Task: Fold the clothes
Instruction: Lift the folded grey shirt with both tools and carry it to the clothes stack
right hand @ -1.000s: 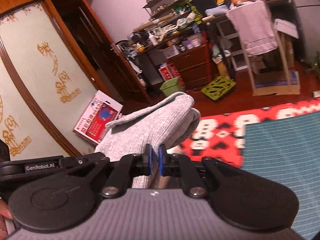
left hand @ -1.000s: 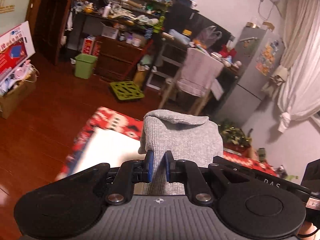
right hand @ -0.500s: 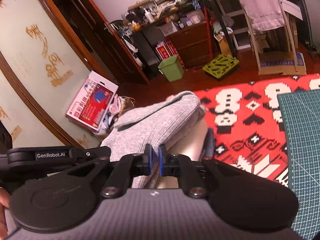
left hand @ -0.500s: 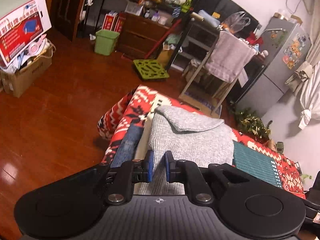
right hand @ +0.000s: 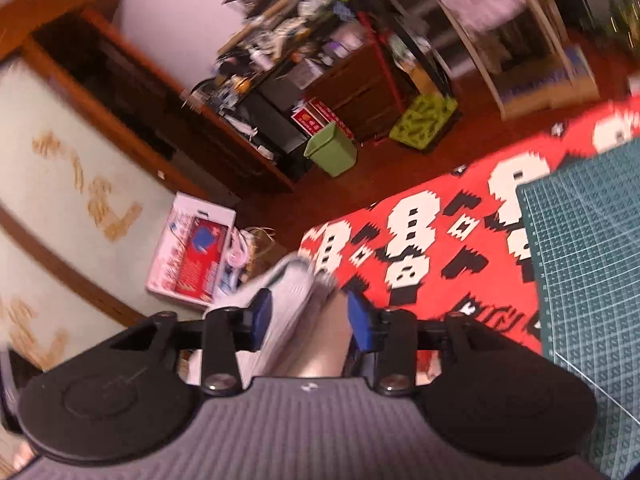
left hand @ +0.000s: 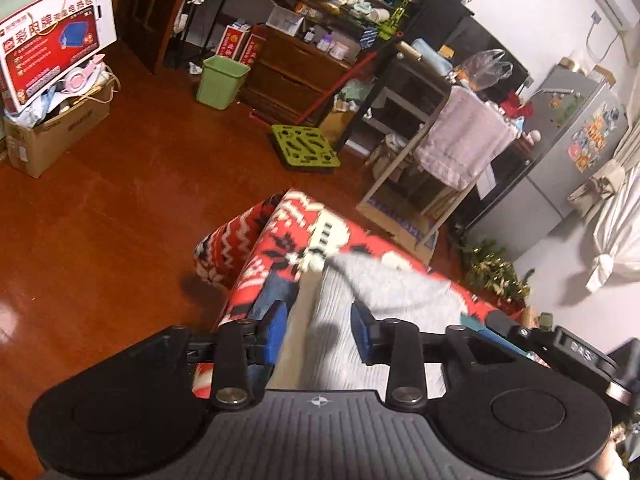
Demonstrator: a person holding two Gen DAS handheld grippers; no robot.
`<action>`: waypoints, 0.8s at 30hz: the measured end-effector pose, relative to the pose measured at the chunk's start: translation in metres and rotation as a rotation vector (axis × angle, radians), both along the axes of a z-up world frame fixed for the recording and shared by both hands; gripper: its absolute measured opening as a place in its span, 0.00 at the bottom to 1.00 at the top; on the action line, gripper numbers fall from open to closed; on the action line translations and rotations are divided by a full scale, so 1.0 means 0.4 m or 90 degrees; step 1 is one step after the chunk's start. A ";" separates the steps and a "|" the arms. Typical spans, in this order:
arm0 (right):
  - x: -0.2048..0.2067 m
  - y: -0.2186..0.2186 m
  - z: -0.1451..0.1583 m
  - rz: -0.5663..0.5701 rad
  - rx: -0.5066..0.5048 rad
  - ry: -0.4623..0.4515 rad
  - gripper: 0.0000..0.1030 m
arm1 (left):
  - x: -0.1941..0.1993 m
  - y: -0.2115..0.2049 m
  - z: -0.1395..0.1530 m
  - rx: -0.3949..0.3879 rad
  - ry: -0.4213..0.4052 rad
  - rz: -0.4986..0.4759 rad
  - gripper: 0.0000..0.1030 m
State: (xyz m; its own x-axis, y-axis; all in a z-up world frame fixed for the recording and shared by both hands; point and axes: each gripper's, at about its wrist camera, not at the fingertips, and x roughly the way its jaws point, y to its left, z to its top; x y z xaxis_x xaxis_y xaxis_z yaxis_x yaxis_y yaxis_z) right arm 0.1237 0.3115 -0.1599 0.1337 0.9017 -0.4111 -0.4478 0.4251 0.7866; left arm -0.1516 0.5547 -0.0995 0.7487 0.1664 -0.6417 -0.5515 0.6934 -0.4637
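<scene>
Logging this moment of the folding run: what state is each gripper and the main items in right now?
Left hand-held gripper: open, jaws apart over the sweater.
Right hand-held gripper: open, nothing clamped.
Grey sweater: folded, lying on the patterned cloth, blurred.
Red patterned cloth: spread flat over the surface.
Green cutting mat: flat on the cloth.
Green bin: upright on the floor.

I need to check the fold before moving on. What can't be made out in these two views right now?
- Sweater, left wrist view: motion blur; its near part is hidden behind the open left gripper, so fold edges are unclear.
- Sweater, right wrist view: only a blurred end shows between the open right gripper fingers.
- What lies under the sweater, both views: too blurred to identify.
- Mat, right wrist view: cut off by the frame edge.
</scene>
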 end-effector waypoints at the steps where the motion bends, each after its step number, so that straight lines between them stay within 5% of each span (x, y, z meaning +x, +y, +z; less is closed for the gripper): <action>1: 0.028 0.009 -0.013 0.003 0.012 0.030 0.53 | 0.010 0.005 -0.003 -0.006 0.001 -0.003 0.42; 7: 0.124 0.079 -0.093 0.014 0.049 0.158 0.62 | 0.073 0.037 -0.024 -0.039 0.007 -0.020 0.43; 11: 0.129 0.130 -0.113 0.040 0.028 0.173 0.64 | 0.114 0.059 -0.038 -0.062 0.012 -0.031 0.41; 12: 0.124 0.141 -0.111 0.048 0.023 0.161 0.63 | 0.125 0.064 -0.041 -0.068 0.013 -0.034 0.40; 14: 0.109 0.155 -0.090 0.065 0.010 0.107 0.45 | 0.136 0.059 -0.051 -0.073 0.017 -0.039 0.40; 15: 0.101 0.163 -0.079 0.073 0.003 0.080 0.23 | 0.140 0.058 -0.055 -0.073 0.018 -0.043 0.39; 16: 0.094 0.170 -0.069 0.082 -0.004 0.053 0.19 | 0.143 0.055 -0.058 -0.069 0.019 -0.045 0.39; 21: 0.061 0.192 -0.013 0.118 -0.023 -0.101 0.15 | 0.147 0.045 -0.069 -0.051 0.022 -0.049 0.39; 24: 0.077 0.201 -0.048 0.123 -0.050 -0.074 0.18 | 0.144 0.051 -0.084 -0.060 0.023 -0.045 0.39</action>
State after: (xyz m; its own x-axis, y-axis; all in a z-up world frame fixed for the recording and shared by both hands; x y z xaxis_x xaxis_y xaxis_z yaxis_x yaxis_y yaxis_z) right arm 0.1545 0.3920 -0.1791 0.0132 0.8814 -0.4722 -0.6126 0.3804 0.6929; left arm -0.0941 0.5753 -0.1330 0.7324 0.0508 -0.6789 -0.5199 0.6856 -0.5096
